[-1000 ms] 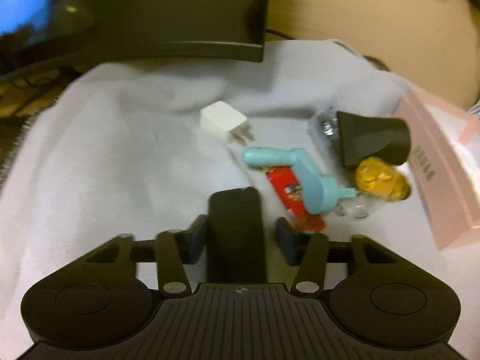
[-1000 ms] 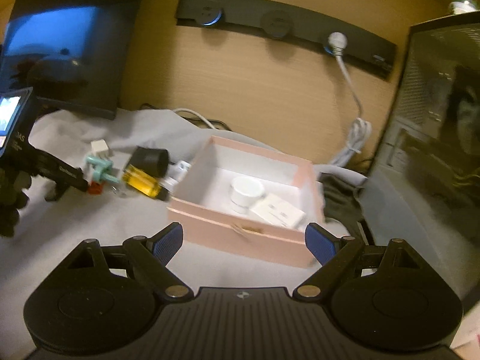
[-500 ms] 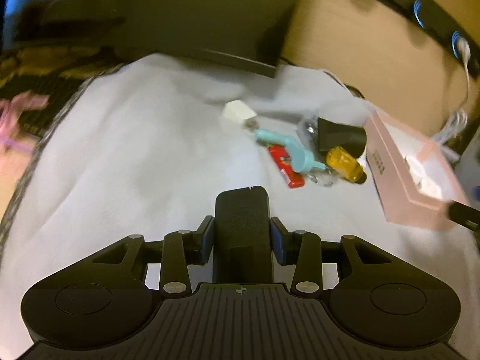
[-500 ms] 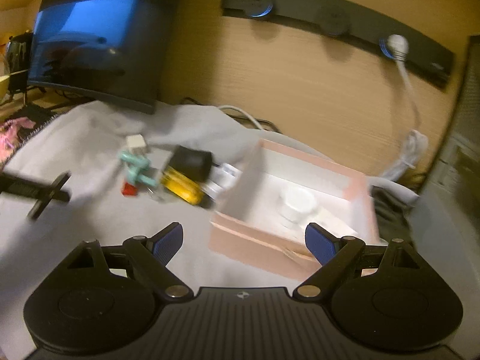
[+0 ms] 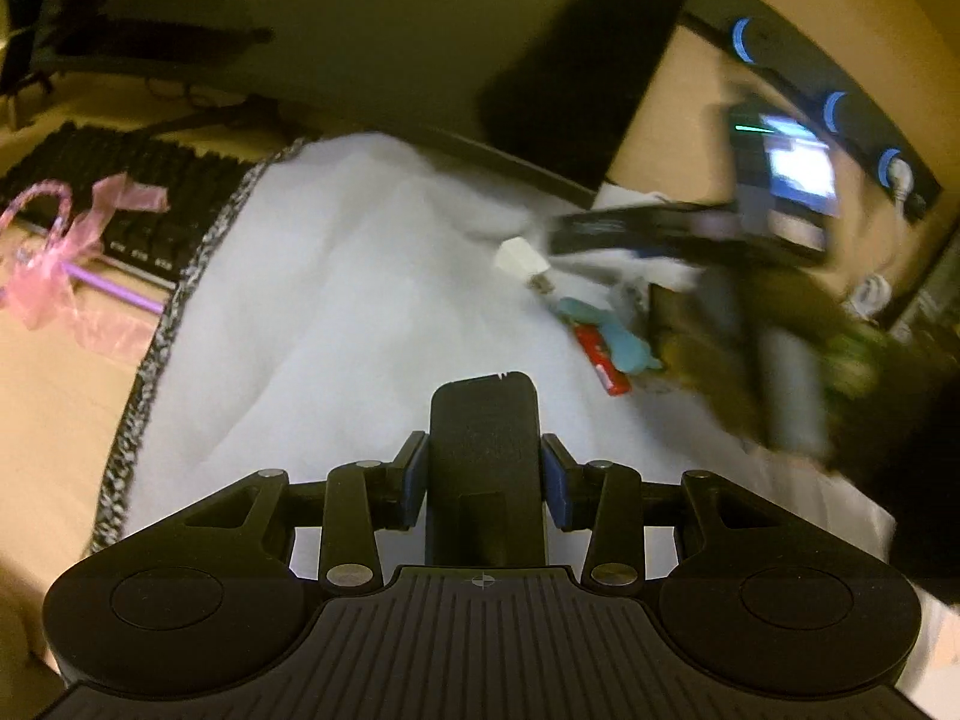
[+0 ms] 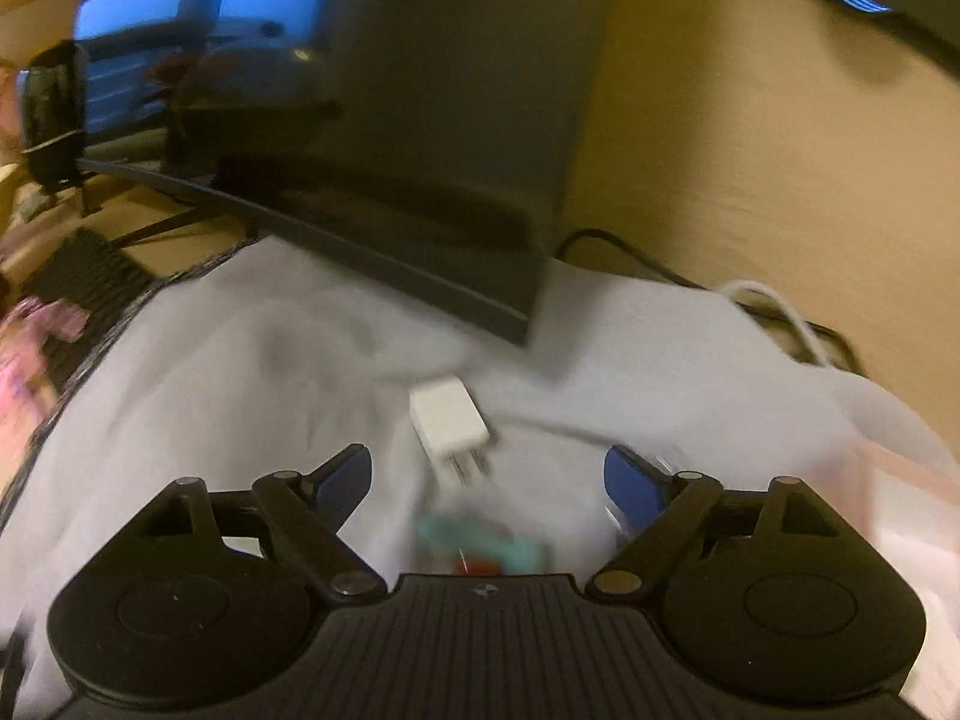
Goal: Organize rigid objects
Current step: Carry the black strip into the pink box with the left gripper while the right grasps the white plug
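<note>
My left gripper (image 5: 483,473) is shut on a flat black rectangular object (image 5: 483,450), held above the white cloth (image 5: 336,324). A white plug adapter (image 5: 521,259), a teal tool (image 5: 606,333) and a red item (image 5: 603,360) lie on the cloth ahead and to the right. My right gripper (image 6: 489,483) is open and empty, low over that pile, with the white plug adapter (image 6: 449,420) between its fingers and the teal tool (image 6: 480,540) just below. It shows blurred in the left wrist view (image 5: 690,234), and hides the other items there.
A dark monitor (image 6: 384,120) stands at the back of the cloth. A black keyboard (image 5: 120,192) and pink ribbon (image 5: 60,252) lie off the cloth's left edge. The pink box's edge (image 6: 900,480) is at the right. Cables (image 6: 780,312) run along the wooden wall.
My left gripper closed on the black object, lifted it and drew back. My right gripper swung left from the pink box to low over the pile of items.
</note>
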The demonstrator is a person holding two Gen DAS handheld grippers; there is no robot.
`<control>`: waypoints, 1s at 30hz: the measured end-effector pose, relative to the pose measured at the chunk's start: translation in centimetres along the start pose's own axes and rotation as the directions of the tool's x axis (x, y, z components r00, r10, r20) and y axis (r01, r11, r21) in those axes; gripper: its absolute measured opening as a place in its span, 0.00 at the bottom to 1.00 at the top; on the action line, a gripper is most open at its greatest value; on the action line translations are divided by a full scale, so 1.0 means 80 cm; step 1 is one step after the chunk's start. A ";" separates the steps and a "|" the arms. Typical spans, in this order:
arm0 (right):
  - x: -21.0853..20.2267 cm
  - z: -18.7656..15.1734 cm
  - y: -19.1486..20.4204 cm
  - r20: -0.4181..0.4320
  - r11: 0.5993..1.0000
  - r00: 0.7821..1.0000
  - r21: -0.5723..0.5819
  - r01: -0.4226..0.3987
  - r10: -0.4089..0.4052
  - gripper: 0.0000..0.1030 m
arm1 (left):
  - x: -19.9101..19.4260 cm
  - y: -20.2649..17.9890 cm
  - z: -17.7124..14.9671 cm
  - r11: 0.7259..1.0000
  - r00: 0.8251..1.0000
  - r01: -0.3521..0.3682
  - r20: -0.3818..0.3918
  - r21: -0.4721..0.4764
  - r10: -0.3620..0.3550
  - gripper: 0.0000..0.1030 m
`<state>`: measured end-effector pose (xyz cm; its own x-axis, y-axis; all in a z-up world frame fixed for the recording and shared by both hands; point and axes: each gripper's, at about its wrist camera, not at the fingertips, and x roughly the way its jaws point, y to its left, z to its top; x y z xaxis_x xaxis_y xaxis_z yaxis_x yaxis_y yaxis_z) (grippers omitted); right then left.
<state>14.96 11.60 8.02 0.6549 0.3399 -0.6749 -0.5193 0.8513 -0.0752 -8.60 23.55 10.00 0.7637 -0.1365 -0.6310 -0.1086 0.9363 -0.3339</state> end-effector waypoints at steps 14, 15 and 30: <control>0.034 -0.002 0.017 -0.094 0.998 0.994 0.009 -0.056 0.056 0.31 | -0.005 0.002 -0.002 0.985 0.998 0.062 -0.034 0.162 -0.057 0.42; 0.013 -0.007 0.015 -0.083 0.998 0.994 0.008 -0.068 0.068 0.31 | -0.001 0.000 -0.001 0.984 0.997 0.074 -0.044 0.163 -0.068 0.42; -0.235 -0.173 -0.115 -0.139 0.957 0.964 0.147 0.248 -0.228 0.31 | 0.090 -0.136 -0.015 0.903 0.911 0.346 -0.322 0.254 -0.258 0.42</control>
<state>-0.16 -8.19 11.25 0.6731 0.0775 -0.7355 -0.2537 0.9583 -0.1312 -2.68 11.97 8.25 0.5190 -0.4701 -0.7139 0.3278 0.8808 -0.3417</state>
